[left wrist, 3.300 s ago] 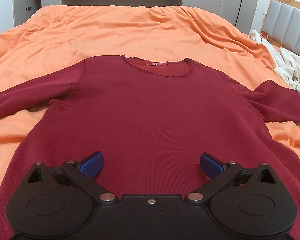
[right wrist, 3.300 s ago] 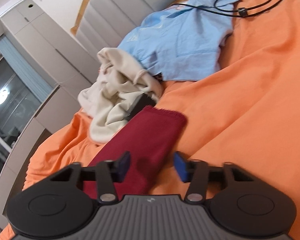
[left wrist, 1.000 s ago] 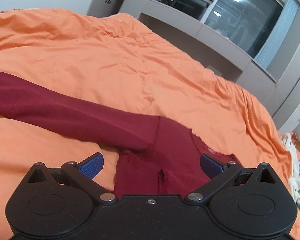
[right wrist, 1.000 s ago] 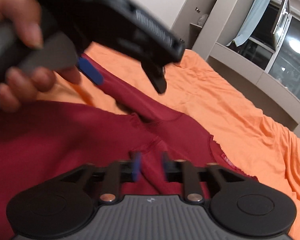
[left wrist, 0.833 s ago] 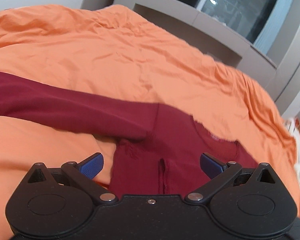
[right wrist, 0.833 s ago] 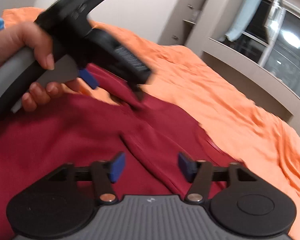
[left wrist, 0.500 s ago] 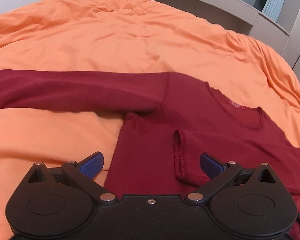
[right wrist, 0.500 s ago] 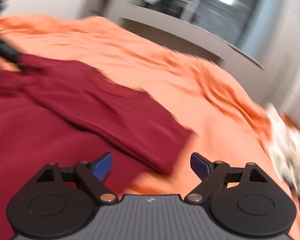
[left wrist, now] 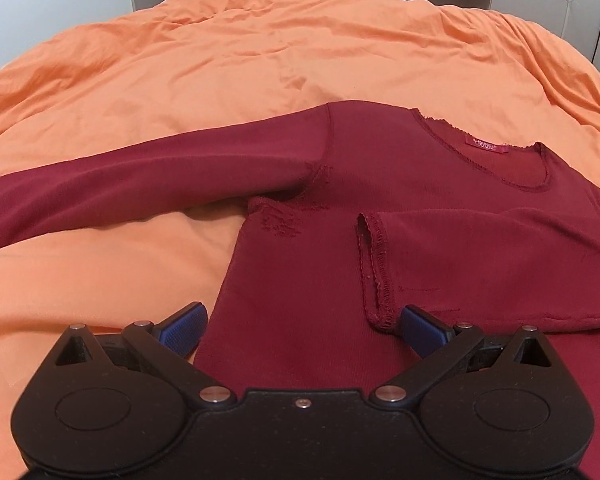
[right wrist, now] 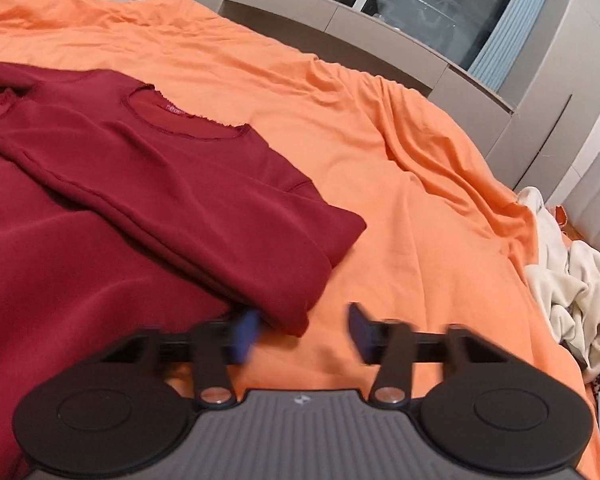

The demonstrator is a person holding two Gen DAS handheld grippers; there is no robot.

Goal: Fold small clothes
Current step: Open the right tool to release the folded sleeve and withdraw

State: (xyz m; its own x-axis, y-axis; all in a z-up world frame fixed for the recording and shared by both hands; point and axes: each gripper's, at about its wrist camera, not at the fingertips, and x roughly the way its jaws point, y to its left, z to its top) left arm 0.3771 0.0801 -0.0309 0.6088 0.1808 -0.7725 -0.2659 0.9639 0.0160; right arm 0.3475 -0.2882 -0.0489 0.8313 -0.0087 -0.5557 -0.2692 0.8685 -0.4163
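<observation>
Under spread left gripper (left wrist: 302,326): maroon top (left wrist: 300,280), holding nothing.

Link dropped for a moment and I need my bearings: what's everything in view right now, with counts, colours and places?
Shirt: one, dark red, flat on the bed, one sleeve folded across the chest, the other stretched out sideways.
Bed cover: one, orange, under the shirt.
Clothes pile: one, cream with some light blue, at the bed's right edge.
Cabinets: grey, beyond the bed.
Window: one, dark, above the cabinets.
Left gripper: open, over the shirt.
Right gripper: open, at the folded sleeve's bend.
</observation>
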